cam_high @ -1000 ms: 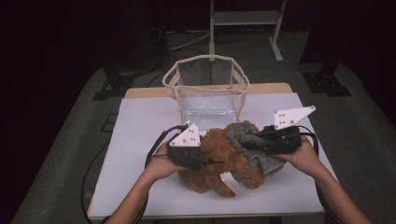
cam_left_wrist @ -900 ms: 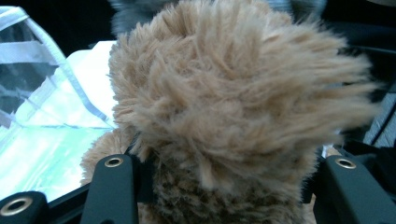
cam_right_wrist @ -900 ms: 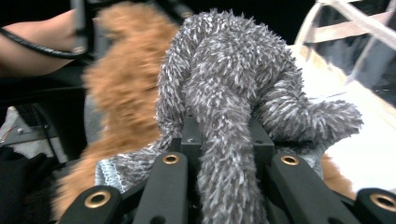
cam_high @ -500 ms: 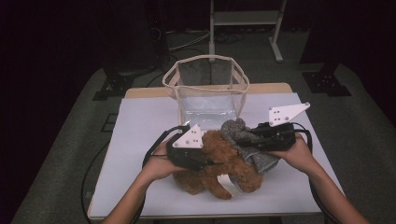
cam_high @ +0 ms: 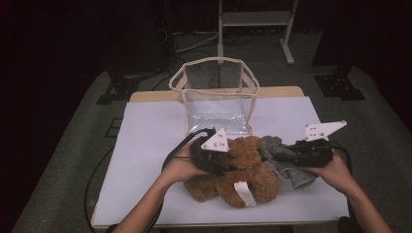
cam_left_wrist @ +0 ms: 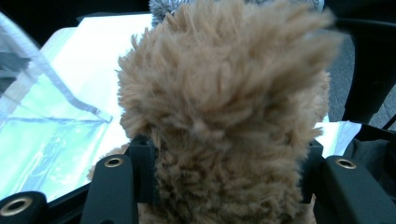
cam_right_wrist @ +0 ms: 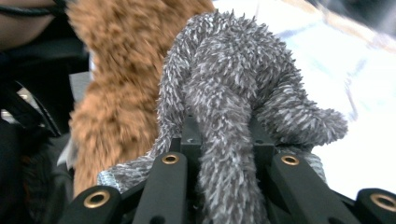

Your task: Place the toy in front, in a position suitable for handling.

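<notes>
Dark floor and stand legs ring the white-covered desk (cam_high: 145, 145), where a clear bag (cam_high: 214, 97) with a cream rim stands open just behind both hands. The left gripper (cam_left_wrist: 224, 154) has its jaws clamped on the brown plush (cam_high: 243, 170), fur bulging between the pads. The right gripper (cam_right_wrist: 224, 154) has its jaws clenched on a thin limb of the grey plush (cam_high: 279, 155).

Both toys lie touching each other on the desk, side by side across it, brown on the left and grey on the right. The bag's mouth lies beyond and above them, nearer the left gripper, so that toy probably has the shorter lift.

Fur hides the pads' contact in both gripper views. The grey plush's shape is hard to make out under the right gripper, and the bag's clear walls blur into the desk.
</notes>
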